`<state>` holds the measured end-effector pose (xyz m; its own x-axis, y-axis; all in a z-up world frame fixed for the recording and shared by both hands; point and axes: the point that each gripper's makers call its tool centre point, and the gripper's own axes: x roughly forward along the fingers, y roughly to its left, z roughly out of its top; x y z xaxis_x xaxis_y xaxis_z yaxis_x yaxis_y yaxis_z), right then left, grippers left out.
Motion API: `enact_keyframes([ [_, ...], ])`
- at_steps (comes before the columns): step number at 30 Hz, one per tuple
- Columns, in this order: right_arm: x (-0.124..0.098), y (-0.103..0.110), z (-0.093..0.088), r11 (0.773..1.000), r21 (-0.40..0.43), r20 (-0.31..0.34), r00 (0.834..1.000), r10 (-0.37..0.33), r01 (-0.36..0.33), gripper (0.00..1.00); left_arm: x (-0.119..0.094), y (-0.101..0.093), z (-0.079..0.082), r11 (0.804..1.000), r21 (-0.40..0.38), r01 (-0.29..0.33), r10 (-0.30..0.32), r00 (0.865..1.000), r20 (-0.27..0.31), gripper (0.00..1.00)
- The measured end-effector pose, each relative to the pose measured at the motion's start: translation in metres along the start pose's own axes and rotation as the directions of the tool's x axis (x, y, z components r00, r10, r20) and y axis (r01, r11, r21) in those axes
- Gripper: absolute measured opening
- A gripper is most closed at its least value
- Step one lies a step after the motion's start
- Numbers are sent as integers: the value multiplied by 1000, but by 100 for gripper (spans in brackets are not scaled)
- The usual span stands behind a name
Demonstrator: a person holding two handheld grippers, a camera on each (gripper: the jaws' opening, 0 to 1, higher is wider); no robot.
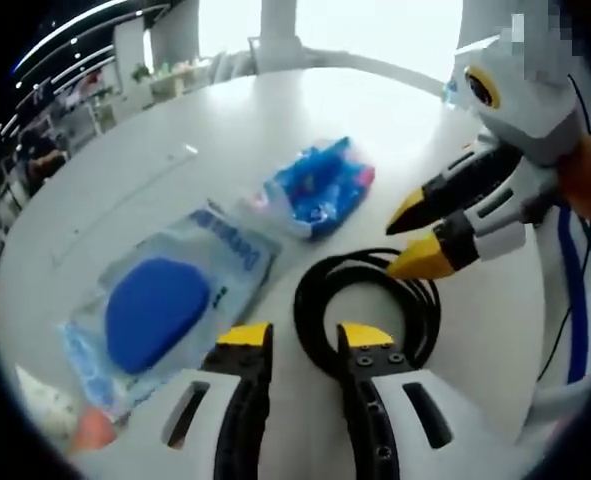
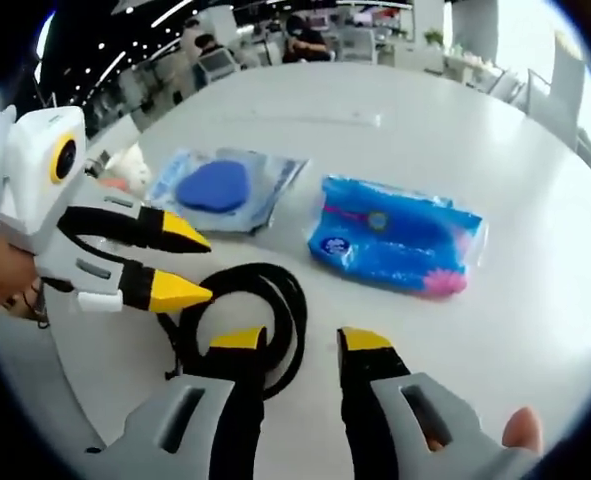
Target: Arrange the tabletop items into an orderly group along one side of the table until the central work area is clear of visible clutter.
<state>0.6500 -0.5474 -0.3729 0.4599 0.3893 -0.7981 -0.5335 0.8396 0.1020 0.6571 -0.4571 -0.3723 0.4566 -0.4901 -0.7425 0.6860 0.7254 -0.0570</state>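
The white round table (image 1: 225, 130) carries everything, its bare surface stretching away toward 12 o'clock in both views. In the left gripper view the largest item on it, a clear plastic pouch (image 1: 170, 300) holding a blue rounded pad and printed with blue lettering, lies at about 9 o'clock, just beside the left gripper's near jaw; in the right gripper view the same pouch (image 2: 225, 190) sits at about 11 o'clock. Next in size, a blue tissue pack (image 2: 395, 238) with a pink flower print lies at 1 o'clock in the right gripper view, apart from the pouch; in the left gripper view it (image 1: 320, 188) sits at 12 o'clock, just beyond the pouch's far corner. A coiled black cable (image 1: 370, 305) lies at the centre of the left gripper view, and the left gripper (image 1: 305, 340) stands released, its yellow-tipped jaws spread on either side of the coil's near edge; whether a tip touches the cable I cannot tell. In the right gripper view the cable (image 2: 250, 320) loops at 7 o'clock, and the right gripper (image 2: 303, 340) is likewise released, jaws well apart, grasping nothing, the left-hand jaw lying over the coil's rim. Each gripper reaches into the other's view, jaws parted a little, tips near the coil. At 10 o'clock in the right gripper view a small pale and orange object (image 2: 125, 170) rests beside the pouch, too blurred to identify
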Motion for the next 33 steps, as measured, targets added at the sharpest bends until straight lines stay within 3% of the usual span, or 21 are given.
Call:
enact_keyframes([
  [6, -10, 12, 5, 999, -34, 26, 999, 41, -40, 40, -15, -4, 1, 999, -3, 39, -39, 999, 32, 37],
  [10, -15, 26, 8, 994, -36, 48, 993, 105, -103, 44, -26, -4, 0, 998, -18, 63, -62, 997, 52, 41],
  [19, -29, 48, 14, 985, -96, 78, 986, 150, -142, 58, -55, -4, -3, 996, -17, 88, -86, 992, 90, 46],
  [33, -46, 83, 21, 970, -169, 104, 975, 196, -177, 65, -114, 7, -25, 998, -41, 53, -47, 989, 139, 52],
])
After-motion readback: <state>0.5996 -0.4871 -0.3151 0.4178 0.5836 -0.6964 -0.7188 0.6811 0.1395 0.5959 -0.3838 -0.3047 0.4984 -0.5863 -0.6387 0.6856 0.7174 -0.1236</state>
